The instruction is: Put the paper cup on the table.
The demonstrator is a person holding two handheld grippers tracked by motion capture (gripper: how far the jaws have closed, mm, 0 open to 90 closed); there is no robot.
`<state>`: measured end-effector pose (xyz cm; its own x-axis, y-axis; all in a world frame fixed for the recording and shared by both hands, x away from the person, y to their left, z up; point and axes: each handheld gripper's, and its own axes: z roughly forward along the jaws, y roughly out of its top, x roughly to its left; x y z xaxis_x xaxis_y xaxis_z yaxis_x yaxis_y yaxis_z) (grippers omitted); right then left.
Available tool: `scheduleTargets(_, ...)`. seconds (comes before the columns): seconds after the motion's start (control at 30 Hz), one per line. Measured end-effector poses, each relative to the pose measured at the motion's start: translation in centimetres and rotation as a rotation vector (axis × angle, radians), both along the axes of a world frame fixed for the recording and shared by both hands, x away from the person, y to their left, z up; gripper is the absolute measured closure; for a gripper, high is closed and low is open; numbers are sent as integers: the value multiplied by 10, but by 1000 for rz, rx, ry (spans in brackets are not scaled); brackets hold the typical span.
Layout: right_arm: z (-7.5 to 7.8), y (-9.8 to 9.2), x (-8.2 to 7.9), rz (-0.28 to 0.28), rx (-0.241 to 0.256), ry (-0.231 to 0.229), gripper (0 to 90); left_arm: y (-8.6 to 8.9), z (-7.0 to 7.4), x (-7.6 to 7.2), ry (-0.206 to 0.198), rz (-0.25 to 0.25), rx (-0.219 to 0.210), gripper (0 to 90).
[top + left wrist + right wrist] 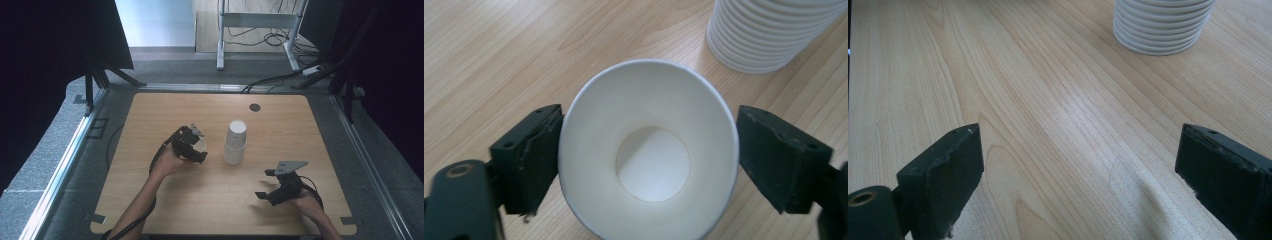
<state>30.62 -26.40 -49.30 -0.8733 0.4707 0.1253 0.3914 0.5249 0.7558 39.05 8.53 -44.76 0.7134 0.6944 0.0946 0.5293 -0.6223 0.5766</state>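
Note:
A single white paper cup point(649, 150) sits between the jaws of my left gripper point(649, 119), its open mouth facing the camera. Both jaws press its sides, so the gripper is shut on it. In the high view this left gripper point(200, 146) and its cup point(202, 143) are left of centre on the table, just left of a tall stack of upturned white paper cups point(235, 141). The stack's base point(769, 35) is close by at upper right. My right gripper point(265, 183) hovers near the front right, open and empty point(1080, 135), with the stack point(1163, 25) farther ahead.
The wooden table point(150, 200) has a small round grommet hole point(255, 107) near its far edge. Dark curtains and stand legs flank both sides, and a desk frame with cables stands on the floor behind.

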Motion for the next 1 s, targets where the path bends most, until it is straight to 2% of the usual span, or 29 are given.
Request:
scheduleTargets(0.4, 0, 0, 0, 5, -8, -5, 54, 7, 12, -6, -8, 7, -104, 114)
scheduleTargets(0.8, 0, 1, -1, 10, -11, -3, 56, 11, 26, -21, -47, -17, -147, 75)
scheduleTargets(1.0, 1, 1, -1, 13, -9, -6, 56, 16, 30, -30, -69, -12, -172, 64)
